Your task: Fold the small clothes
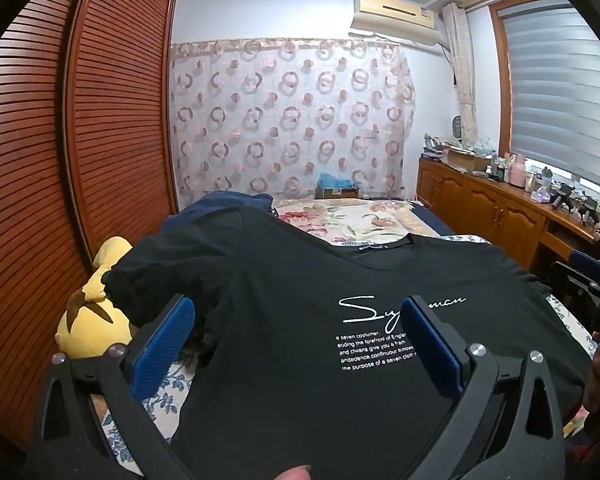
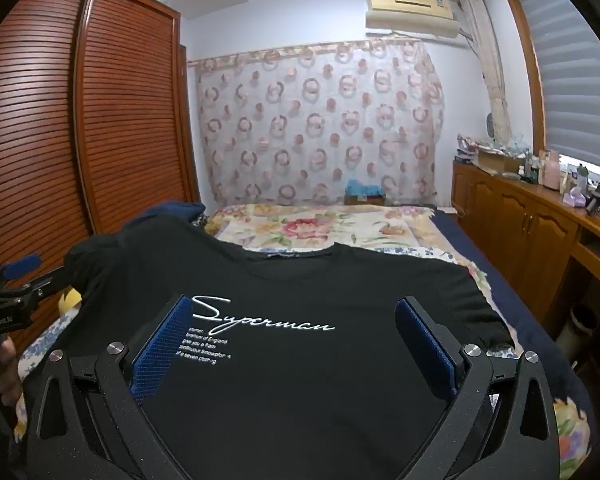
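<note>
A black T-shirt (image 1: 284,320) with white "Superman" print lies spread face up on the bed, collar away from me; it also shows in the right wrist view (image 2: 300,380). My left gripper (image 1: 296,320) is open, its blue pads hovering over the shirt's left half, near the left sleeve (image 1: 148,276). My right gripper (image 2: 294,320) is open over the shirt's chest, empty. Each gripper shows at the edge of the other's view: the right one (image 1: 592,280), the left one (image 2: 16,276).
A yellow plush toy (image 1: 88,312) lies left of the shirt by the slatted wardrobe (image 1: 60,160). A dark blue garment (image 1: 224,204) lies behind the shirt. The floral bedspread (image 2: 320,224) stretches beyond. A wooden cabinet (image 2: 540,232) with clutter stands along the right.
</note>
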